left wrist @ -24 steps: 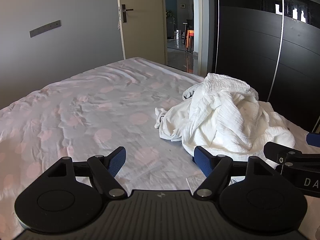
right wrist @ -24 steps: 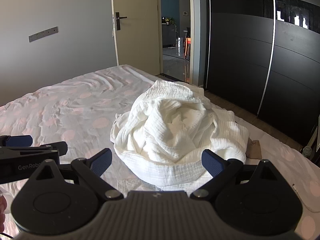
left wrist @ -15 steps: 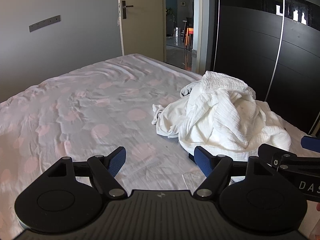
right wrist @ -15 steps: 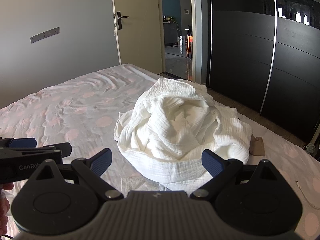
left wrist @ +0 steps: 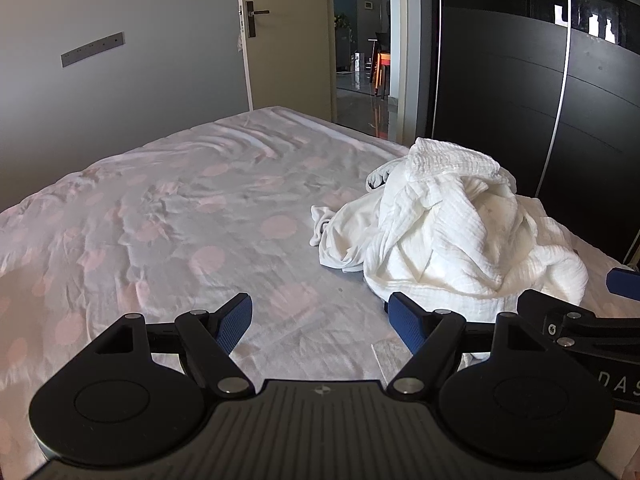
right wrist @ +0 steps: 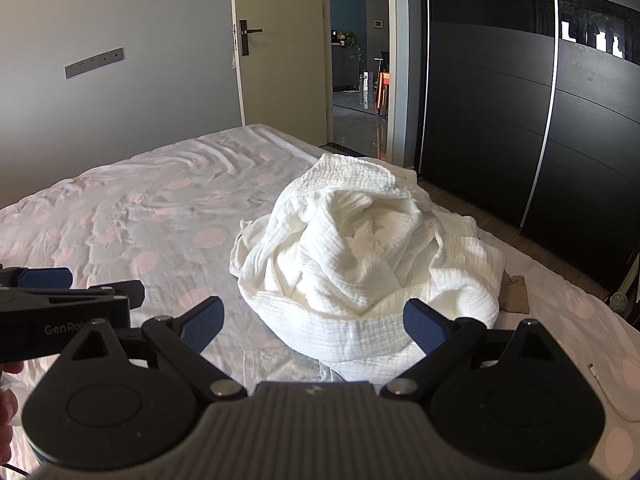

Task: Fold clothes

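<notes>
Pale bedsheet with faded pink dots (left wrist: 168, 240) covers the bed, and a crumpled white crinkle-cotton garment (right wrist: 360, 256) lies heaped on it toward the side nearest the black sliding wardrobe (right wrist: 520, 100). The right gripper (right wrist: 314, 320) hovers just short of the heap, jaws spread wide and empty. The left gripper (left wrist: 320, 316), equally wide and empty, sits beside the heap, away from the wardrobe.

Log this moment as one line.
left gripper: open, empty | right gripper: open, empty | white garment: crumpled on bed | folding: not started
</notes>
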Available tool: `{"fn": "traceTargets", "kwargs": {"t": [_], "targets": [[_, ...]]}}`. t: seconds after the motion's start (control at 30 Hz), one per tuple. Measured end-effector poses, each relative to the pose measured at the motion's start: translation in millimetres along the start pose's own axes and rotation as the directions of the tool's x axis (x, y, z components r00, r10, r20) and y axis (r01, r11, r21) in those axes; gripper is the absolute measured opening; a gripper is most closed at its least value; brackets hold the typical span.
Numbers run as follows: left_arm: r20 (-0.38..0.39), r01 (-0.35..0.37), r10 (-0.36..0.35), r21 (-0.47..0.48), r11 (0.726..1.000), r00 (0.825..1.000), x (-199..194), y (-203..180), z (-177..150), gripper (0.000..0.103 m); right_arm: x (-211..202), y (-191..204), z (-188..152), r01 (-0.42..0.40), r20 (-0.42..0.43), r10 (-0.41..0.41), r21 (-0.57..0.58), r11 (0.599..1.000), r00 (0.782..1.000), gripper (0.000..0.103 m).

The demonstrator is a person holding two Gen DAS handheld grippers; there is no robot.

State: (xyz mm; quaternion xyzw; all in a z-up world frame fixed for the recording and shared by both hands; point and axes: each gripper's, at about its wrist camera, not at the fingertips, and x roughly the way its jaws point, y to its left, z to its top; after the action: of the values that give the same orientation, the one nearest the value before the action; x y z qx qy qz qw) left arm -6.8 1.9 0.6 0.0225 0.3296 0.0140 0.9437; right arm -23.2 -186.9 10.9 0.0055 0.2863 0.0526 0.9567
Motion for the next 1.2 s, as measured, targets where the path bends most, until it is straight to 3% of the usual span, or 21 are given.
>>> {"fn": "traceTargets", "kwargs": {"t": [1.2], "targets": [[-0.020, 0.000, 0.000, -0.008, 1.000, 1.000, 1.3, 0.7, -2.3, 0.074, 6.7, 2.5, -3.1, 0.004, -0.027, -0.005, -0.020, 1.000, 1.000, 0.097]]}}
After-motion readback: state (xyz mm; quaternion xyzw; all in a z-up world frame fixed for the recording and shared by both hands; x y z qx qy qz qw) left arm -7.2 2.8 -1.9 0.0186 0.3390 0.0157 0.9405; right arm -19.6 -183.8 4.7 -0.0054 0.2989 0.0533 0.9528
